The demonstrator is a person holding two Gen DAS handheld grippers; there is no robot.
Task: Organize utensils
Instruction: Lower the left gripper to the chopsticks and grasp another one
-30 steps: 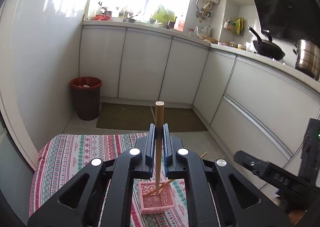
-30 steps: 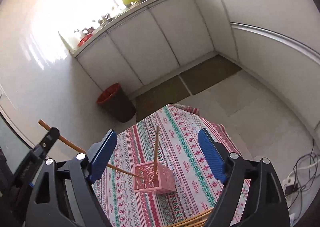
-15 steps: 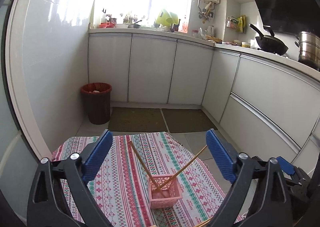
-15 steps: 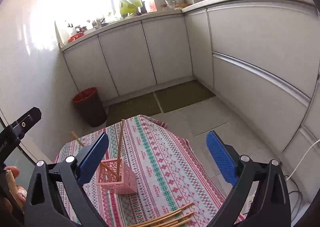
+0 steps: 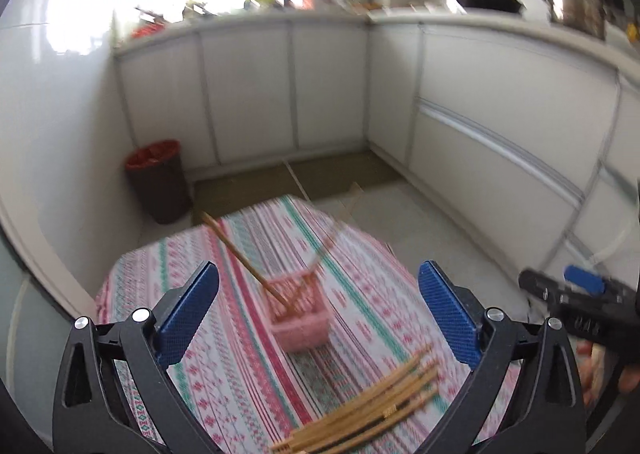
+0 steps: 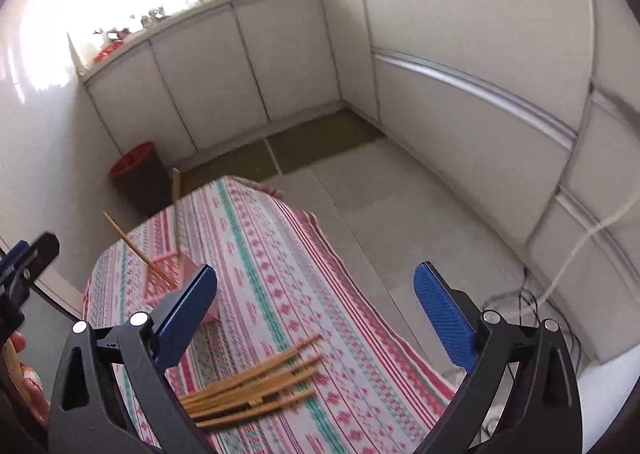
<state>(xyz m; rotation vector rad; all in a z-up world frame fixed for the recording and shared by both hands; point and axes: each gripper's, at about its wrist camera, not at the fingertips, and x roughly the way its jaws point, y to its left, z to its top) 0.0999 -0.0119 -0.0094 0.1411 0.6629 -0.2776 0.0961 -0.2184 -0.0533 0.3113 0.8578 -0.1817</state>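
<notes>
A small pink basket (image 5: pixel 301 314) stands on the patterned tablecloth (image 5: pixel 224 354) with two wooden chopsticks (image 5: pixel 240 258) leaning out of it. It also shows in the right wrist view (image 6: pixel 166 282), partly behind my left finger. A loose bundle of several chopsticks (image 5: pixel 372 410) lies on the cloth near me, also in the right wrist view (image 6: pixel 252 390). My left gripper (image 5: pixel 320 318) is open and empty, above the basket and bundle. My right gripper (image 6: pixel 316 318) is open and empty, above the bundle.
A dark bin with a red liner (image 5: pixel 158 177) stands on the floor beyond the table. White kitchen cabinets (image 5: pixel 280 89) run along the back and right. Cables (image 6: pixel 532 310) lie on the floor at the right. The table edge (image 6: pixel 320 238) drops off on the right.
My left gripper let go of a chopstick into the basket, opened wide, and pulled back. Both views have tilted down, bringing the chopstick bundle into view.
</notes>
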